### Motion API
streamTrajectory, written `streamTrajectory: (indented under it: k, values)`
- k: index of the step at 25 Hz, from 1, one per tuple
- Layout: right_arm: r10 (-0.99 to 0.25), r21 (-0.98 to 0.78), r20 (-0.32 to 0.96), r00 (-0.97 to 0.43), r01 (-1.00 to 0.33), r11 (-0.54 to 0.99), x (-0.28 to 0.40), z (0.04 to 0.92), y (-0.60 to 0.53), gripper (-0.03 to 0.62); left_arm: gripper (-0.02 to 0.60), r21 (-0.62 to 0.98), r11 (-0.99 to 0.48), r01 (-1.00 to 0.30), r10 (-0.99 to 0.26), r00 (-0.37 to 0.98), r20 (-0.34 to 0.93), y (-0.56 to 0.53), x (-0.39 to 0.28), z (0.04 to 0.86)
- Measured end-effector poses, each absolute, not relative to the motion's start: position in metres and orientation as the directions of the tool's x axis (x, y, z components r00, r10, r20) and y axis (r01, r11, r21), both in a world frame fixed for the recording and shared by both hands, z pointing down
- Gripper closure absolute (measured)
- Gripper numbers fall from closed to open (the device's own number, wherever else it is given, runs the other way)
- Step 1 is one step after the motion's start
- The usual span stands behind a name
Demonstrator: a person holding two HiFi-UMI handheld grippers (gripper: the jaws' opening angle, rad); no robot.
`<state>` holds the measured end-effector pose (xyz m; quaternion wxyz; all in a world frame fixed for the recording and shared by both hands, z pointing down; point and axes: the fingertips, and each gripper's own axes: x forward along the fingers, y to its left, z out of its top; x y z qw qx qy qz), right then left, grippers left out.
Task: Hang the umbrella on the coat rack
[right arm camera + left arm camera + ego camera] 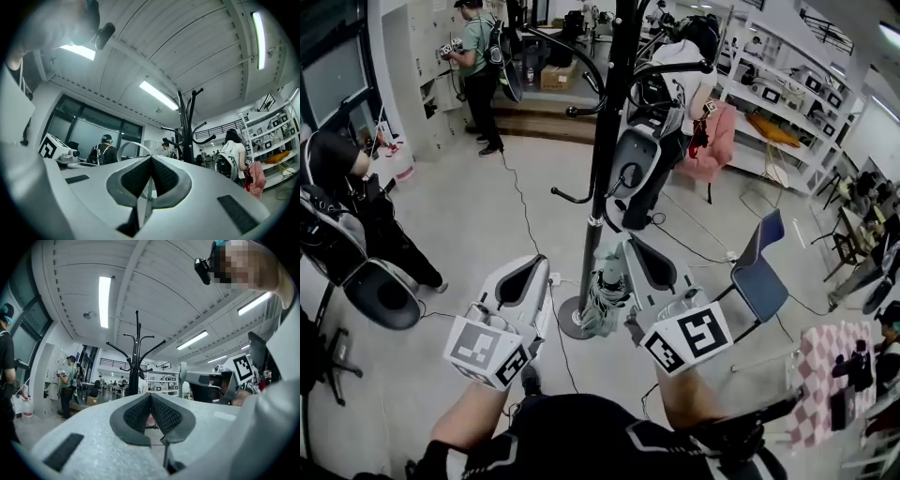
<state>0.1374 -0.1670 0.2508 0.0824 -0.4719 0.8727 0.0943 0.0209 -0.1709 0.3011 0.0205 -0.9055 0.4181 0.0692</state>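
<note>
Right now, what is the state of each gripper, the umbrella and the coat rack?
Left gripper: jaws shut, nothing between them.
Right gripper: jaws shut on the umbrella strap.
Umbrella: folded, not yet hung.
Coat rack: upright; near hooks bare.

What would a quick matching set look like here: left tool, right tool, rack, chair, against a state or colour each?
Things:
1. left tool
2. right tool
3. rack
4. chair

States or colours:
A. blue
B. shut on the umbrella
C. shut, nothing in it
D. black

Pairs: 1-C, 2-B, 3-D, 4-A
</note>
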Motion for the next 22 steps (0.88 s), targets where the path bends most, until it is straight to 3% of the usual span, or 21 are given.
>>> streamTrajectory:
  k: [22]
  values:
    - [-0.883,0.111,-0.262,-0.389,-0.921,0.373,0.084,0.221,-0.254,0.586,0.569,-0.070,-0.819,-0.570,-0.546,0.811,-0.208,-0.256,0.013,0.263]
